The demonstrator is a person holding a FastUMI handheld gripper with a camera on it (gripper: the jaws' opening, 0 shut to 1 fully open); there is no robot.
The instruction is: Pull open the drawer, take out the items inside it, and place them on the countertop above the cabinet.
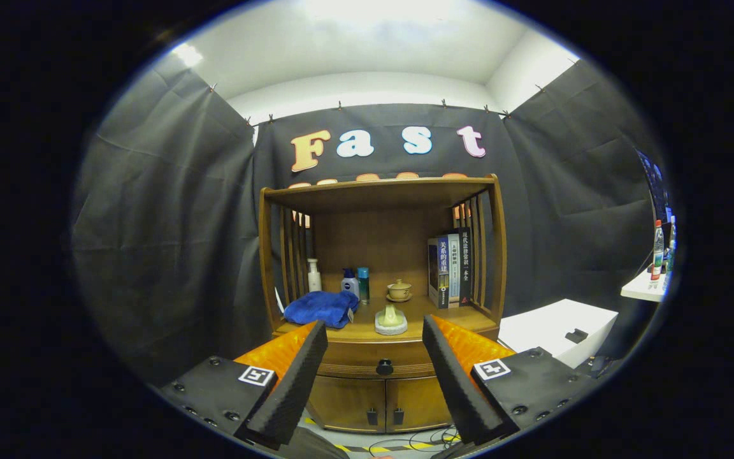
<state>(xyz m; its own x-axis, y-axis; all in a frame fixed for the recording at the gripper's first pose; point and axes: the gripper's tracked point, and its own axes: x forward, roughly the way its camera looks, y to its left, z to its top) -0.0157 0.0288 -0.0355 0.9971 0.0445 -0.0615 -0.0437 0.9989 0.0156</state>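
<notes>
A wooden cabinet (380, 268) stands ahead against the booth wall. Its drawer (373, 354) is closed, with a dark round knob (384, 367) at its middle. The knob lies between and beyond my fingers. My gripper (374, 338) is open, nothing between its fingers, some way back from the drawer front. On the countertop (424, 315) above the drawer lie a blue cloth (321, 308), a white bottle (313, 275), two small bottles (355, 283), a small cup on a saucer (399, 290), a pale green item on a white base (391, 320) and standing books (450, 269).
Two lower cabinet doors (380, 403) sit under the drawer. A white box (561, 328) stands to the cabinet's right, and a white table with bottles (654, 280) further right. Cables and striped tape (405, 443) lie on the floor before the cabinet.
</notes>
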